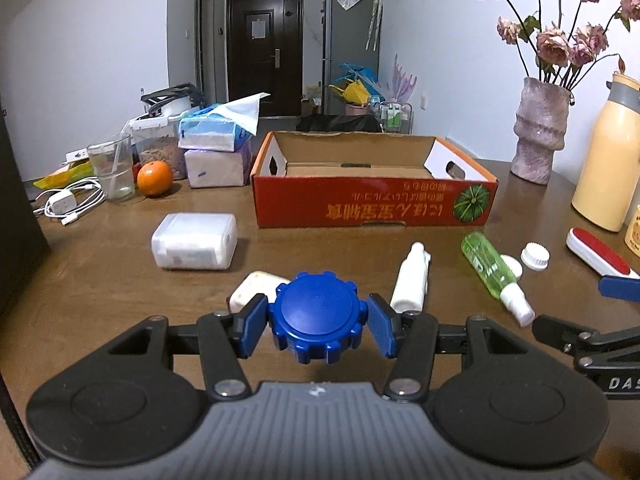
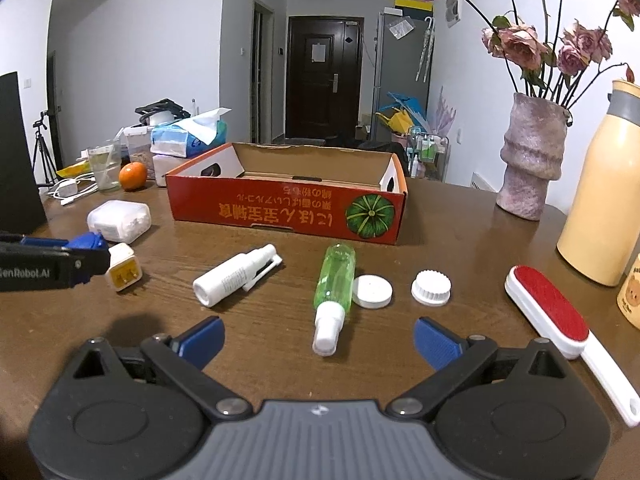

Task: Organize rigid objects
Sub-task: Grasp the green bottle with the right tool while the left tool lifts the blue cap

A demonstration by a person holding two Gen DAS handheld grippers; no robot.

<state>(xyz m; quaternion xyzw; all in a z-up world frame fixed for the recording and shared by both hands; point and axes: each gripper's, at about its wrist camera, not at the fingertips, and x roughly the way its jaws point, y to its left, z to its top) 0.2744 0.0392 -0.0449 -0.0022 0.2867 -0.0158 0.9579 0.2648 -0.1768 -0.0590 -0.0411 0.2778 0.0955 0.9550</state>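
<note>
The left gripper (image 1: pixel 318 322) has its blue-padded fingers (image 1: pixel 252 330) closed against the sides of a round blue ribbed plastic cap (image 1: pixel 318 316), which sits squarely between them above the brown wooden counter (image 1: pixel 100 280). The open red cardboard box (image 1: pixel 374 184) lies straight ahead of the cap, well apart, its long side facing the fingers. The right gripper (image 2: pixel 318 338) is spread wide and holds nothing; a green clear spray bottle (image 2: pixel 334 280) lies just ahead, long axis pointing roughly toward it. The left hand likely carries forward to the box.

Vase (image 2: pixel 532 156) of dried roses (image 2: pixel 516 46)
</note>
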